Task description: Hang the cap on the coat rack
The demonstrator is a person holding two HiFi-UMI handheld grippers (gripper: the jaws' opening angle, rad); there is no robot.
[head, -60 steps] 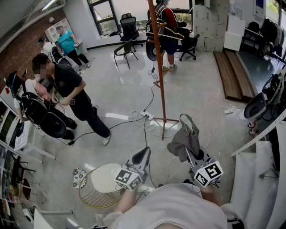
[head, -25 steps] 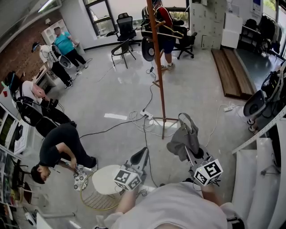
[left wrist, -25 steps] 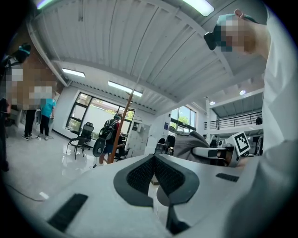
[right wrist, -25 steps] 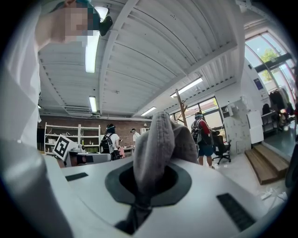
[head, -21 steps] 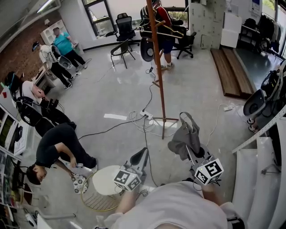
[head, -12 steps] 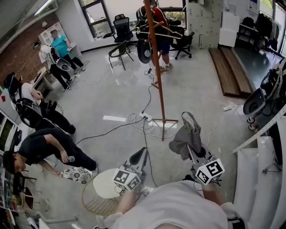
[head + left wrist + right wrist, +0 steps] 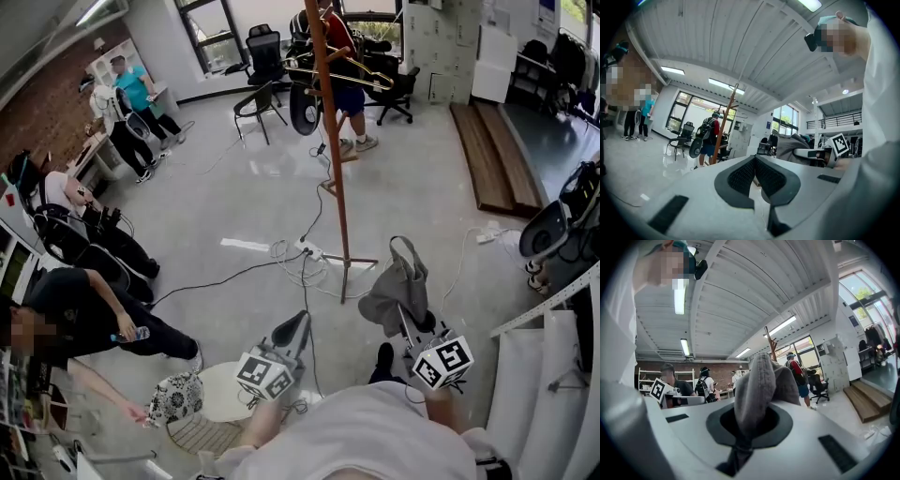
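R gripper (image 7: pixel 409 323) clamps grey cap (image 7: pixel 396 289) fabric near coat rack (image 7: pixel 336 169) base, ready to lift pegward; L gripper (image 7: pixel 300 321) closed, empty.

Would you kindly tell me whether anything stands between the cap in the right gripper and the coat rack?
Nothing visible does. The cap, clamped in the right gripper, faces the coat rack across open floor; only cables lie low around its base. A dark item hangs on one upper arm.
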